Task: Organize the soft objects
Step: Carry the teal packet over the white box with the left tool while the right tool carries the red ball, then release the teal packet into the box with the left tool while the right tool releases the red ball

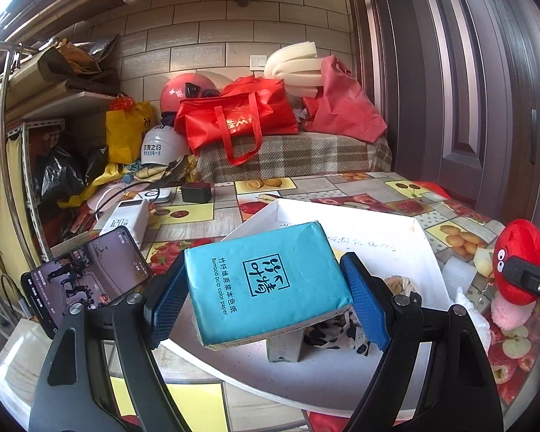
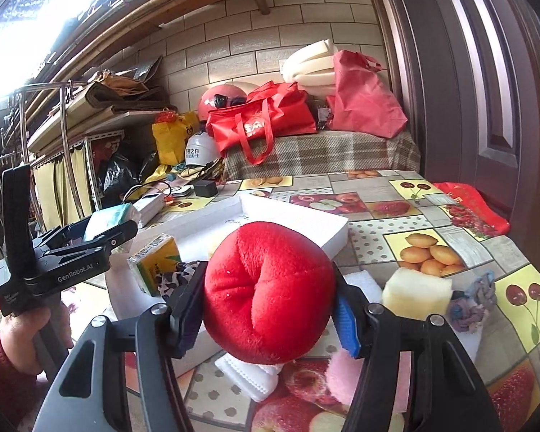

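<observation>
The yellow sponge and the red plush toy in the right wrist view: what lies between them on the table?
In the right wrist view, the right gripper's blue finger pad and a white foam piece lie between the red plush toy and the yellow sponge.

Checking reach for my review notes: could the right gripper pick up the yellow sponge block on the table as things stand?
Probably not yet. The right gripper is shut on the red plush toy, so its jaws are full; the yellow sponge block lies uncovered just beside it.

A tiled wall [image 1: 216, 32] stands behind the fruit-patterned desk [image 1: 374, 187]. Right of the wall is a dark door [image 1: 468, 90]; left of it, shelves [image 2: 90, 122] under bright window light [image 2: 25, 18].
</observation>
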The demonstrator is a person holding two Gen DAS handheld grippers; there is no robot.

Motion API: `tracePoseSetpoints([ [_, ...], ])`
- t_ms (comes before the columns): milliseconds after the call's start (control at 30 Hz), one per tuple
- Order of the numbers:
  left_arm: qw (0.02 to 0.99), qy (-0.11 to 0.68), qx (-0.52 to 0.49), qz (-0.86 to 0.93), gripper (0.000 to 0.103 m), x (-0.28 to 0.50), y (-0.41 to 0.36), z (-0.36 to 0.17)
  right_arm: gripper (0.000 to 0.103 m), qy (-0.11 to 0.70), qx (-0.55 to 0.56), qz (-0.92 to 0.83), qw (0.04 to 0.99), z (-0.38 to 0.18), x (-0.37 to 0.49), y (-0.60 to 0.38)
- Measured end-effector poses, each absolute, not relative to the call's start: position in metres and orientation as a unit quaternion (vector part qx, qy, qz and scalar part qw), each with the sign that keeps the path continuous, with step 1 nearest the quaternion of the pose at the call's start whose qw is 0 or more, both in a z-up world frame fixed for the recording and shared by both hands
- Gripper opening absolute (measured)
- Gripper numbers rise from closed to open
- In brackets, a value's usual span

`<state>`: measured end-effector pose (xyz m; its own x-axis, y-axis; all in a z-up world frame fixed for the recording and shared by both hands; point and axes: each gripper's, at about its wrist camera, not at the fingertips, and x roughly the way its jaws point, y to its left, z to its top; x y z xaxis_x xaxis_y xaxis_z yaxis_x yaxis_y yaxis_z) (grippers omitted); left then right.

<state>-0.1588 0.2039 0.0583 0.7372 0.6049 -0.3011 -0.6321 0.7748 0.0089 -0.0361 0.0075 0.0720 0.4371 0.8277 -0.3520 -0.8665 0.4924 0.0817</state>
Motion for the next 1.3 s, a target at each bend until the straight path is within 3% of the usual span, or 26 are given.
tracePoseSetpoints([
  [567, 0.921, 0.140, -0.066, 0.359, 0.083, -0.139, 0.238, 0.060, 0.062, 0.168, -0.081, 0.518, 0.835, 0.068, -0.049, 0.086],
  [933, 0.916, 0.127, -0.064, 0.375, 0.083, -0.127, 0.253, 0.061, 0.062, 0.223, -0.056, 0.476, 0.849, 0.063, -0.011, 0.112],
  [1300, 0.915, 0.136, -0.070, 0.373, 0.083, -0.122, 0.261, 0.061, 0.063, 0.226, -0.065, 0.472, 0.850, 0.063, -0.014, 0.116],
])
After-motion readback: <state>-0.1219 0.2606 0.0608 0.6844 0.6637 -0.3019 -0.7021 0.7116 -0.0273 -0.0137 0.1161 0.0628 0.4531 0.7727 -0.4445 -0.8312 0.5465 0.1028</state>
